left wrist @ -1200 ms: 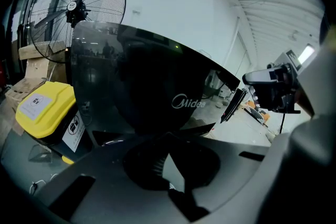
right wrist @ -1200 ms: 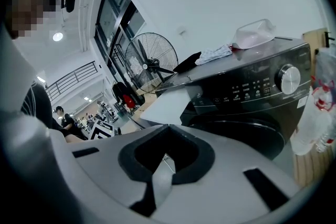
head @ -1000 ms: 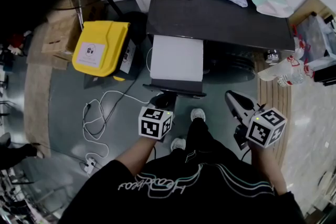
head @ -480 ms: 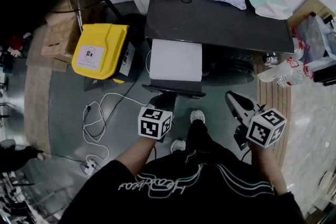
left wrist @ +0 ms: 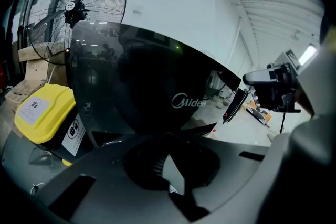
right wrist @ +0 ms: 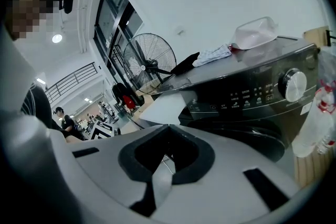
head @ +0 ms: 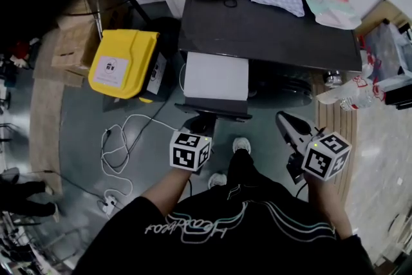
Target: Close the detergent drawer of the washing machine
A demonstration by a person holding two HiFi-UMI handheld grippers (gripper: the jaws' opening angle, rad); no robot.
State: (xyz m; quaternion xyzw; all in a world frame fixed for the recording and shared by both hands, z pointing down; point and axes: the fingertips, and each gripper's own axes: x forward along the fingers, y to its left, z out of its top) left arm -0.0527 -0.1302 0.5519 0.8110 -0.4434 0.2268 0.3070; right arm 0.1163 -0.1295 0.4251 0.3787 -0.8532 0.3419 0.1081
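While the white drawer (head: 215,76) juts from the washing machine (head: 270,22) just ahead of the left gripper (head: 201,120), its compartments stay indistinct. That gripper and the right gripper (head: 288,127) are both pinched together, empty.

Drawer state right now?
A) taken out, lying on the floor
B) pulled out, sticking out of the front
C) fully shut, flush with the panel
B: in the head view the white detergent drawer juts out past the front edge of the washing machine and is still seated in it, not flush and not on the floor.
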